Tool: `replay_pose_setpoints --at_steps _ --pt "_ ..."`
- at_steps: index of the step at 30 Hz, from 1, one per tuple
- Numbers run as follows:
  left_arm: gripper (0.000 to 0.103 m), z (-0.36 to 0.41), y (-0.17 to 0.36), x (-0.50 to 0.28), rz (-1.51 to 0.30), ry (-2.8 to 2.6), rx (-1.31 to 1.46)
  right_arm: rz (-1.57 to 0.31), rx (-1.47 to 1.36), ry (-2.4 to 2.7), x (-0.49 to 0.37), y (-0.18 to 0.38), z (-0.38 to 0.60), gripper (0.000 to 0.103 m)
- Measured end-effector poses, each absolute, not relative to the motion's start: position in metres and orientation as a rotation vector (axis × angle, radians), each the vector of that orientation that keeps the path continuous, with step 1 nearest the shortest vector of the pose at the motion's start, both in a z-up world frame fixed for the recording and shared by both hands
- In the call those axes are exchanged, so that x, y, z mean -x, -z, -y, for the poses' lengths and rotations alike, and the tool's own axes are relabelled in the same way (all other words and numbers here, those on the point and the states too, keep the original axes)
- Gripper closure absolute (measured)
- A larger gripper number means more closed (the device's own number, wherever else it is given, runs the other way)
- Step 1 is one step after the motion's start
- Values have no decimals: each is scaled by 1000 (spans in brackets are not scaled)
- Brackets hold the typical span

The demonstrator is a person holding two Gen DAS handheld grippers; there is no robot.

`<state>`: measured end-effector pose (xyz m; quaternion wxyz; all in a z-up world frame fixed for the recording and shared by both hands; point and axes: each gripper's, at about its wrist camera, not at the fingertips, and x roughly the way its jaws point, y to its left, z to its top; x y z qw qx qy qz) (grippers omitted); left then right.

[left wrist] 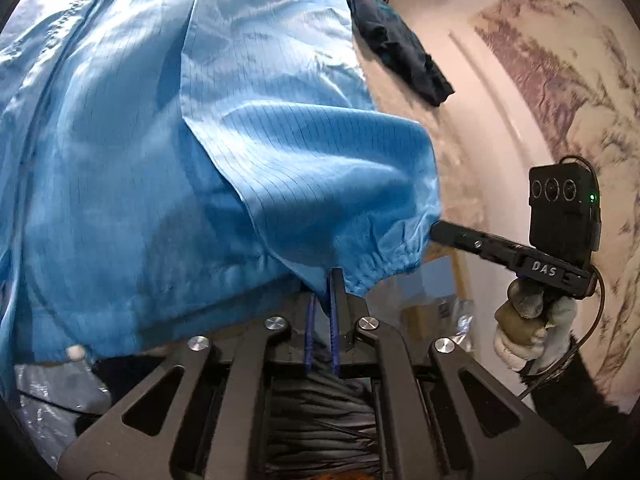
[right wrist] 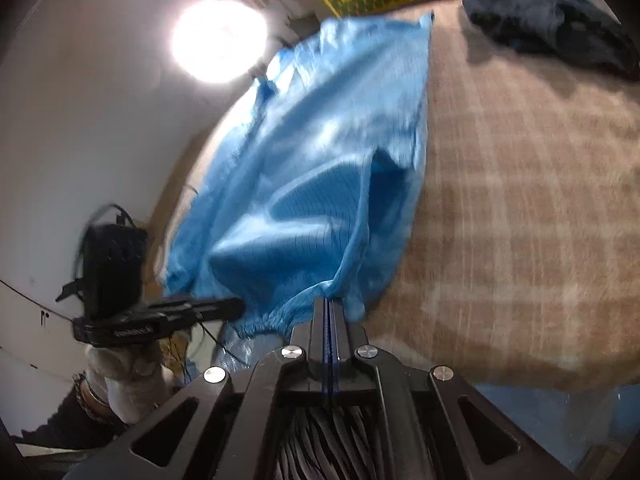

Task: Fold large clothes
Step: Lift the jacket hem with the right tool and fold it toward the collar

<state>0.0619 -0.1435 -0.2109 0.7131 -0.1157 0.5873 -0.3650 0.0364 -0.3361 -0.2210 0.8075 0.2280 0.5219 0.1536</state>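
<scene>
Bed (right wrist: 520, 208), brown plaid cover: light blue garment (right wrist: 320, 152) spread along its left side, reaching toward the far edge. Dark blue garment (right wrist: 552, 16) lies at the far right corner, apart. Left gripper (left wrist: 324, 280) is clamped on the blue garment's gathered elastic cuff (left wrist: 380, 264); right gripper (right wrist: 329, 300) pinches the same cuff.

Each black hand-held gripper (left wrist: 323, 300) has blue pads, silver screws and a cable; white gloves (left wrist: 534, 330) are worn.
</scene>
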Motion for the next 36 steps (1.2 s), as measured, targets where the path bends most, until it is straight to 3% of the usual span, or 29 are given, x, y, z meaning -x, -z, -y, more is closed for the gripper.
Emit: replay_pose_setpoints --at_steps 3,5,8,10,12,13,18,23,31,36 --pt "100 120 189 -56 -1265 793 273 -1159 -444 -363 -32 226 323 98" --pt "100 89 159 -50 -1188 769 311 -1148 -406 -379 -27 216 318 65" --pt "100 34 106 -36 -1056 718 382 -1085 -383 -404 -20 194 318 63" --pt "94 -6 58 -16 -939 684 416 -1047 -382 -418 -16 181 322 63" --pt "69 -32 16 6 -842 644 397 -1017 -367 -401 -14 171 326 63" --pt "64 -40 -1 16 -806 616 376 -1003 -363 -394 -13 167 329 63" --pt "62 -59 -50 49 -709 556 356 -932 -392 -366 -29 166 331 64" --pt "61 -52 -27 44 -740 524 349 -899 -366 -446 -45 172 308 69" --pt "61 9 93 -10 -910 555 409 -1056 -167 -472 -70 219 251 71" --pt "61 80 145 -27 -1014 640 354 -1105 -208 -520 -57 229 267 71"
